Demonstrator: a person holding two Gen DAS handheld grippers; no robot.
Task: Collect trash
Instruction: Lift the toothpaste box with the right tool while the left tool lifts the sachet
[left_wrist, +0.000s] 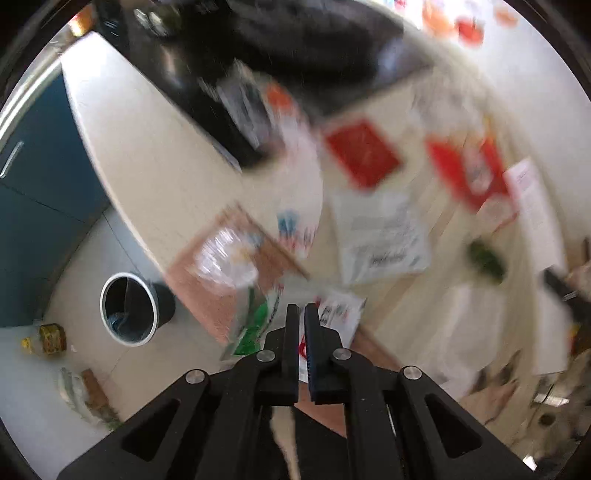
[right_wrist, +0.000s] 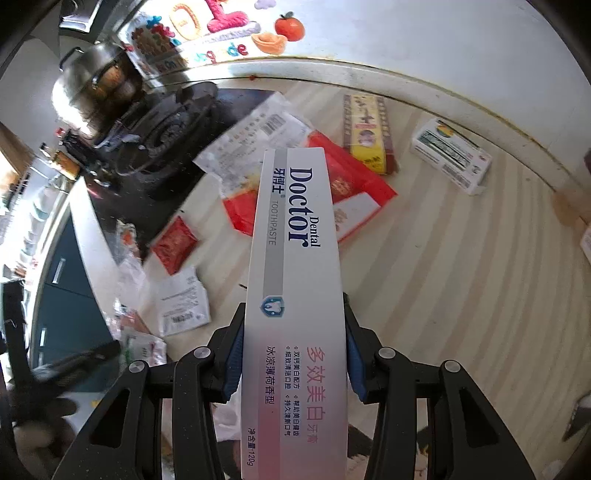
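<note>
Left side first: bin (left_wrist: 129, 308) sits on the floor below the counter edge, dark liner in it, something pale blue at the bottom; can't tell how much trash is in there. A yellow jar (left_wrist: 50, 338) and some scraps lie on the floor beside it.

Left gripper (left_wrist: 302, 314): jaws nearly together, pointing down over the near counter edge. A thin white wrapper with red print (left_wrist: 303, 354) shows in the slit between the fingers; the view is blurred, so I can't confirm the pads actually pinch it. A green-and-white packet (left_wrist: 255, 325) lies just left of the fingertips.

Counter (right_wrist: 461, 295) is far from clear. Moving right: small red sachet (right_wrist: 174, 243), white printed packet (right_wrist: 183, 301), clear crumpled bag (right_wrist: 255, 136), red envelopes (right_wrist: 354, 184), yellow-and-brown box (right_wrist: 367, 134), white carton (right_wrist: 452, 157) near the wall.

Right gripper (right_wrist: 295, 347): jaws about half open, blue pads pressed on both sides of a long toothpaste box (right_wrist: 295, 258). Box is held off the counter, sticking out forward over the red envelopes.

Status, my read: early to middle. One item secured on the right, maybe one on the left, neither binned. At least six pieces left on the counter, plus the floor scraps.
</note>
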